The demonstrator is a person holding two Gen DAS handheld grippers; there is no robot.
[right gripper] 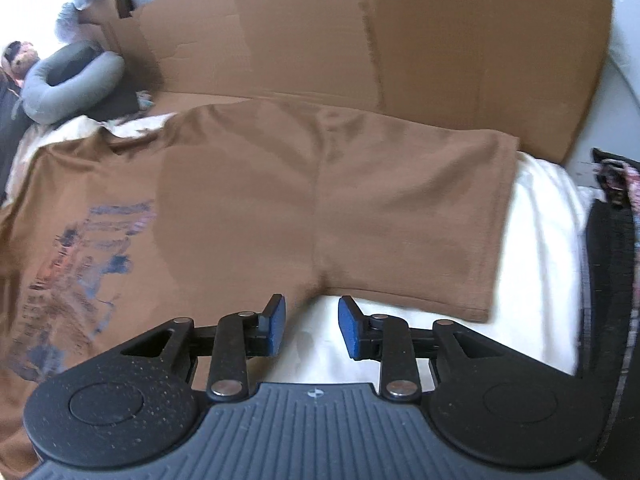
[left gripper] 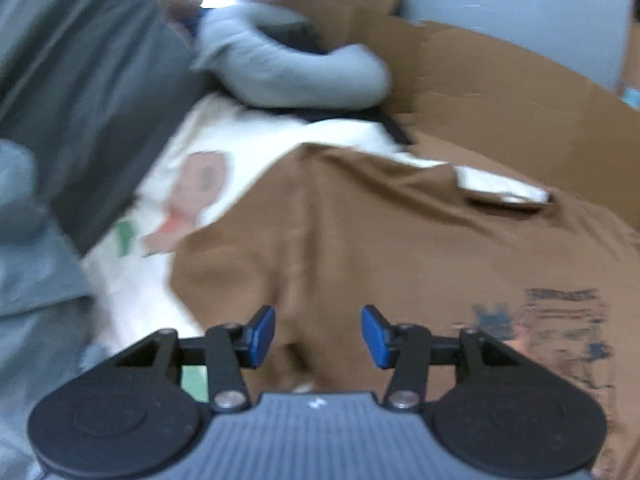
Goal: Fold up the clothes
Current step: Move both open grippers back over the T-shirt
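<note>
Between the right gripper's (right gripper: 312, 328) parted, empty jaws sits the shirt's (right gripper: 320, 184) sleeve hem on the white sheet (right gripper: 532, 240). Left gripper (left gripper: 318, 336), also agape and empty, hovers over a ridge; pinching there could bunch the fabric and skew any fold.

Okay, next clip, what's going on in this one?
A person with a gripper in each hand is working on a brown T-shirt spread flat, print side up, over a white sheet. Both grippers are open and hold nothing: the left gripper hovers over the shirt's body, and the right gripper sits at the underarm where the sleeve meets the body. No fold is visible yet.
</note>
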